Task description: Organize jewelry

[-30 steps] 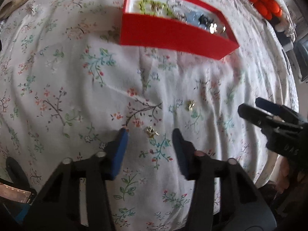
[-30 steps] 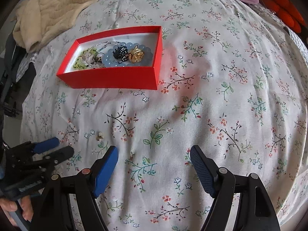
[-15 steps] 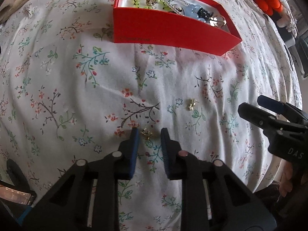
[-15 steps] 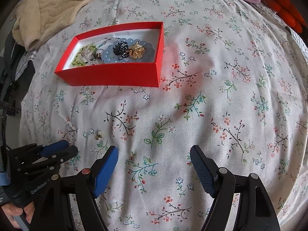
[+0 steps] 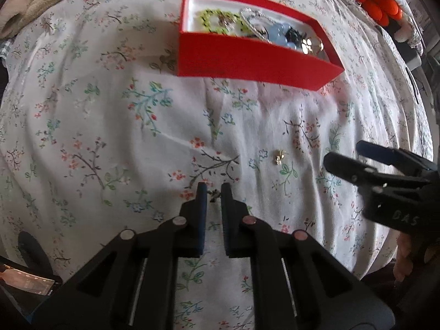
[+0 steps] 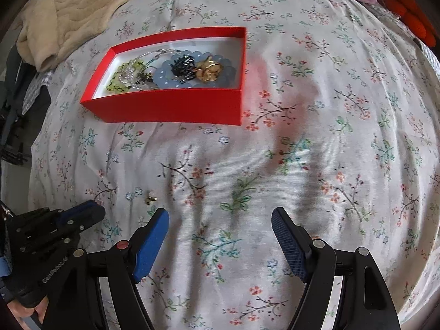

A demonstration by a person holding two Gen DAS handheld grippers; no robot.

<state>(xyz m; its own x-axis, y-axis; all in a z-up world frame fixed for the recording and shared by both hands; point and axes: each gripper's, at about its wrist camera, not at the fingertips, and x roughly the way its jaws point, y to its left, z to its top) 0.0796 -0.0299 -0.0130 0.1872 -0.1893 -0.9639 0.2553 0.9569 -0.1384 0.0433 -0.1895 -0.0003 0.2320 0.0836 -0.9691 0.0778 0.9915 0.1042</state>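
Earring (image 5: pixel 214 194) lies on flowered bedspread (image 5: pixel 110 126), between tips of left hand-held gripper (image 5: pixel 211 189), jaws closing, nearly shut, on it. Judged tiny, light, stiff, slippery; easily lost in soft cloth, best pinched across body. Second earring (image 5: pixel 279 156) just beside. Right hand-held gripper (image 6: pixel 220 228) held wide, empty. Red box (image 5: pixel 247 60) well apart.
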